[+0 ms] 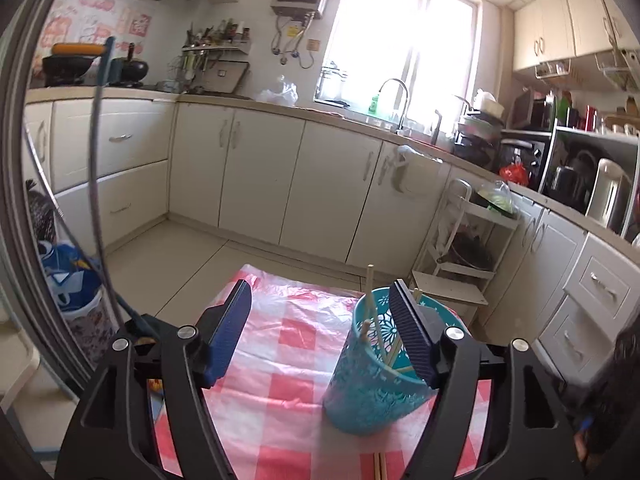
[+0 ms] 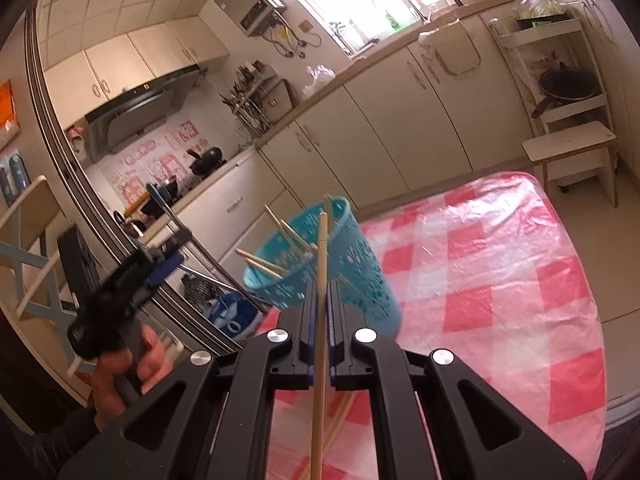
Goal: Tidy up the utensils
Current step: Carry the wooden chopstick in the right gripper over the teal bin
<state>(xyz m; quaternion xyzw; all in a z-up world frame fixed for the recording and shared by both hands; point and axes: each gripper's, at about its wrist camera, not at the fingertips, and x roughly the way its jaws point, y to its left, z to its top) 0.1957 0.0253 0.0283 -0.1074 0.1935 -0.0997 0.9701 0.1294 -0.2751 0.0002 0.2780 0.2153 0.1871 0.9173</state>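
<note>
A teal perforated utensil cup (image 1: 372,380) stands on the pink checked tablecloth (image 1: 280,360) with several wooden chopsticks leaning inside it. My left gripper (image 1: 320,332) is open; its right finger sits just in front of the cup's rim and the left finger is over bare cloth. In the right wrist view my right gripper (image 2: 320,284) is shut on a single wooden chopstick (image 2: 321,320), whose tip points up beside the cup (image 2: 320,264). More loose chopsticks (image 2: 340,416) lie on the cloth under this gripper. The left gripper (image 2: 120,280) shows at the left, held by a hand.
The table (image 2: 520,280) stands in a kitchen with cream cabinets (image 1: 260,176) behind it. A white step stool (image 2: 572,152) and a white shelf trolley (image 1: 472,232) stand beyond the table's far edge. A blue bag (image 1: 72,280) sits on the floor at left.
</note>
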